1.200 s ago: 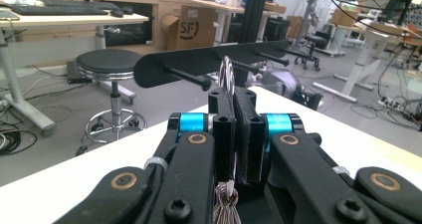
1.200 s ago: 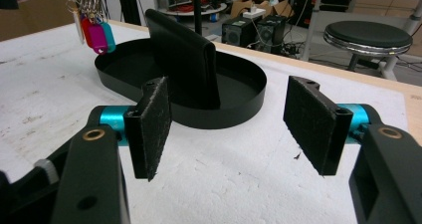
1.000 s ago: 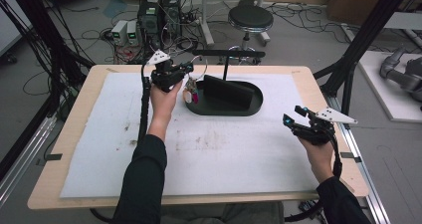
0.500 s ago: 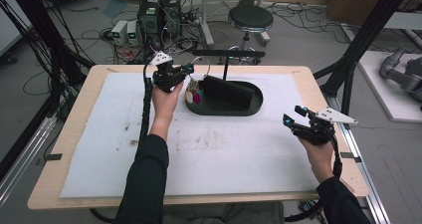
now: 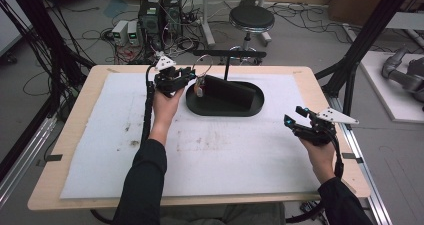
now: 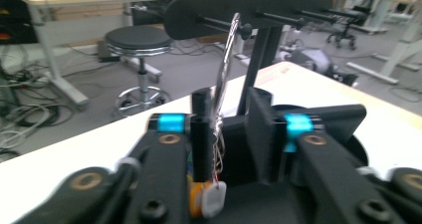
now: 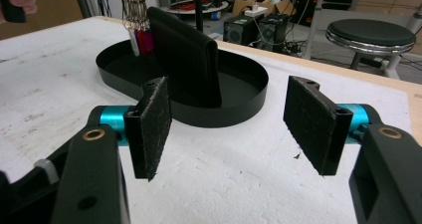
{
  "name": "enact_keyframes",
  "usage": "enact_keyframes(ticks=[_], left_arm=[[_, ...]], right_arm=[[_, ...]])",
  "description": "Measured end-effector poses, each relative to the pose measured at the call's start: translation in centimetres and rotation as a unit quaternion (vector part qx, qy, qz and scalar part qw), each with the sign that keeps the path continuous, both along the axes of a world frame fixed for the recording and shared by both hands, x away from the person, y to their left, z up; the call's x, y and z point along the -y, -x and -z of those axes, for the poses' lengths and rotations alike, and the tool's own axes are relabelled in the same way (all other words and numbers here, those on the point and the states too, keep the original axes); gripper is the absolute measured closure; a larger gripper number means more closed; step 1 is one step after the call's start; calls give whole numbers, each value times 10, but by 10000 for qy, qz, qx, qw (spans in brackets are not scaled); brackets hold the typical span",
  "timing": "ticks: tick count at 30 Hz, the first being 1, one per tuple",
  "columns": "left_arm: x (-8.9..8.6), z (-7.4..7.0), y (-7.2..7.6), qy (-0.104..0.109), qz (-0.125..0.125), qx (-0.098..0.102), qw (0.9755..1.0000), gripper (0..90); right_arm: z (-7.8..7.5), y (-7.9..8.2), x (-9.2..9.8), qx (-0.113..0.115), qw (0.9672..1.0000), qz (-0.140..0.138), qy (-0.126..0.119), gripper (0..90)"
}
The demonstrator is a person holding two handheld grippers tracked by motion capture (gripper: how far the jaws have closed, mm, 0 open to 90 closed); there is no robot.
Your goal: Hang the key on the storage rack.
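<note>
Key ring goes onto the peg!
Left gripper [image 6: 226, 134] has just been opening, jaws spread around the thin metal key ring [image 6: 226, 59] hanging from the black T-shaped rack's [image 5: 229, 53] peg; back off straight (tags dangle). Right gripper [image 7: 226, 129] gapes empty, well off the rack.

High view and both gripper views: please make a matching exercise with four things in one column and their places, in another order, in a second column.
Things:
1. key ring
2. black wallet
3. right gripper
4. round stool

Places:
A. stands upright in the black oval tray
B. on the floor beyond the table
C. hangs from a peg of the black stand
D. above the white mat, jaws open with nothing between them

Pairs: 1-C, 2-A, 3-D, 4-B
</note>
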State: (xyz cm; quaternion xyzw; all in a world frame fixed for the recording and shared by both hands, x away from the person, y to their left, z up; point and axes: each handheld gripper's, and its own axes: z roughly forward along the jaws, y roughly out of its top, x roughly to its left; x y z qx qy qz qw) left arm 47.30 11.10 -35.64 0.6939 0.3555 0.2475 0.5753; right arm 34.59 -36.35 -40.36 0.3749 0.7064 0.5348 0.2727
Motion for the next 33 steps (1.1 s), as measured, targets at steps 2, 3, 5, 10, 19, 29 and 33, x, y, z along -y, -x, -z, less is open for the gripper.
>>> enact_keyframes(ticks=[2,3,5,10,19,29,33], left_arm=[[-2,-2,5,-66,-38,-25,10000,566],[-3,-3,7,-91,7,-85,9999,541],[-4,-6,13,-108,12,-37,9999,475],[-7,-9,36,-125,138,267,9995,425],[-24,-1,82,-139,391,379,9984,410],[-59,16,127,-296,369,444,9979,255],[-69,26,144,-543,301,478,9969,249]], right_arm=[[0,0,0,-17,10000,-2,-5,360],[0,0,0,-22,10000,0,-3,360],[0,0,0,-22,10000,-4,13,360],[1,-1,-1,-39,10000,-4,22,359],[1,-2,0,-36,10000,47,-6,359],[3,-6,1,-123,9999,-4,-64,331],[5,-9,3,-349,9993,-15,-107,289]])
